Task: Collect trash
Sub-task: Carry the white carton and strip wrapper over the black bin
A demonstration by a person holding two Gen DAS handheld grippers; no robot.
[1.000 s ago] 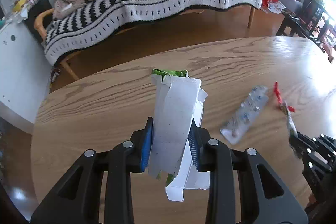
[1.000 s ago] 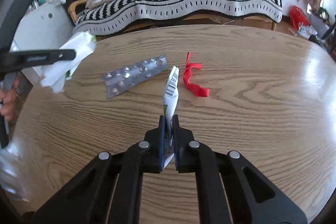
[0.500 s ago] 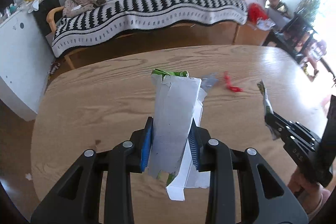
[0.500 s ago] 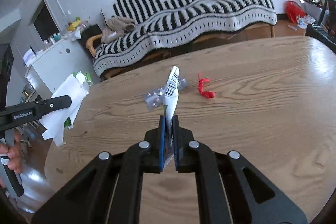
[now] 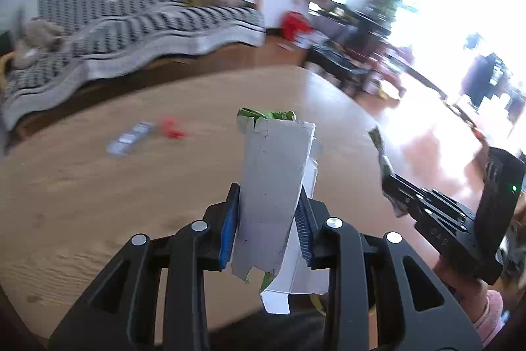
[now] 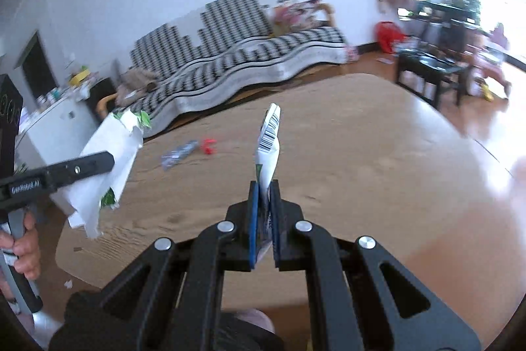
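Observation:
My left gripper (image 5: 268, 213) is shut on a torn white and green carton (image 5: 274, 183), held up above the near edge of the round wooden table (image 5: 82, 186); the carton also shows in the right wrist view (image 6: 105, 166). My right gripper (image 6: 264, 213) is shut on a thin white wrapper with a barcode (image 6: 269, 147), also lifted off the table; the wrapper shows in the left wrist view (image 5: 383, 160). A silver blister pack (image 5: 131, 138) (image 6: 179, 153) and a red ribbon scrap (image 5: 171, 129) (image 6: 208, 145) lie on the far part of the table.
A sofa with a black and white striped blanket (image 6: 236, 55) stands behind the table. A white cabinet (image 6: 56, 120) is at the left. Dark low tables (image 6: 430, 68) and a red bag (image 6: 388, 35) are at the right by a bright window.
Both grippers have pulled back and up from the table and swung right, still holding their items. The blister pack and ribbon look smaller and farther away.

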